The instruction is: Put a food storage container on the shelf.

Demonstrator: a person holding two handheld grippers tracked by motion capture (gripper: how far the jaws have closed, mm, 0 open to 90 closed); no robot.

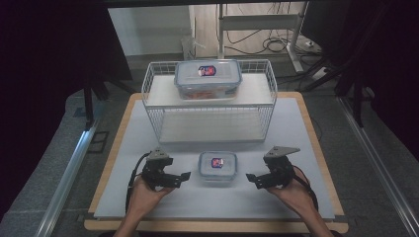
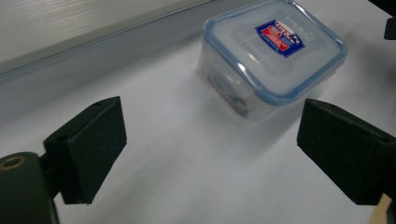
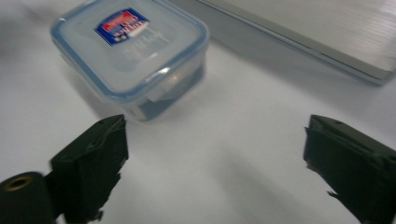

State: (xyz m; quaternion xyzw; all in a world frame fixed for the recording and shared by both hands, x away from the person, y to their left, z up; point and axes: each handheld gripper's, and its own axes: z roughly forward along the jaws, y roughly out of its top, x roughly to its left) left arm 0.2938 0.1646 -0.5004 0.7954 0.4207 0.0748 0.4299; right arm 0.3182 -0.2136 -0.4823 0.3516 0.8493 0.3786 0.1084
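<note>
Two tongs, one per hand, both low over the near part of the bench (image 1: 306,148). Left tongs (image 1: 184,176) point right; right tongs (image 1: 251,178) point left. They face each other across one small container (image 1: 218,167).

Containers counted: two. Both clear plastic, blue-rimmed snap lid, red-and-blue label on top. The small container sits on the white bench surface, between the two tongs, touching neither. The large container (image 1: 208,79) sits on the upper shelf of a white wire rack (image 1: 267,106) at the far half of the bench, well apart from both hands.

Racks: one, two levels; lower shelf bare white.

Left gripper view: left tongs (image 2: 212,154) spread wide, jaws holding nothing, small container (image 2: 273,58) ahead and toward the right jaw. Dark contents show through its wall, too blurred to name.

Right gripper view: right tongs (image 3: 217,170) likewise spread wide and holding nothing, small container (image 3: 133,56) ahead, just beyond the left jaw, not touching.

Hands: two, each wrapped round its tool from below. Cables trail back from both.
</note>
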